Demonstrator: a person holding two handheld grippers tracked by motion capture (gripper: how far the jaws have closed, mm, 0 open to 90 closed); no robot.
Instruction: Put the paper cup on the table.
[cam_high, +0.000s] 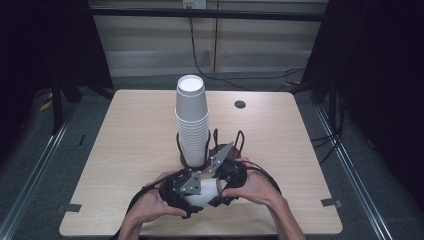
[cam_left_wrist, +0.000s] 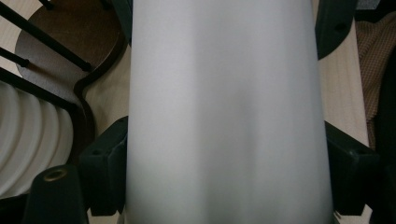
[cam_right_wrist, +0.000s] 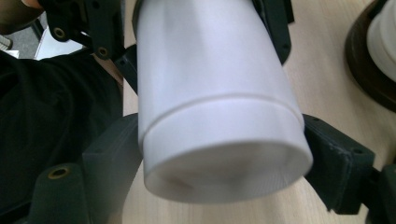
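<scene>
Between your two grippers lies a white paper cup (cam_high: 206, 192), held on its side just above the near edge of the table (cam_high: 125, 150). Your left gripper (cam_high: 181, 189) has its jaws clamped on the cup's wall, one jaw on each side. Your right gripper (cam_high: 226, 176) grips the same cup near its bottom end, jaws pressed against both sides. Just beyond both grippers, a tall stack of cups (cam_high: 192, 122) stands upright in a dark wire holder (cam_high: 212, 150).
</scene>
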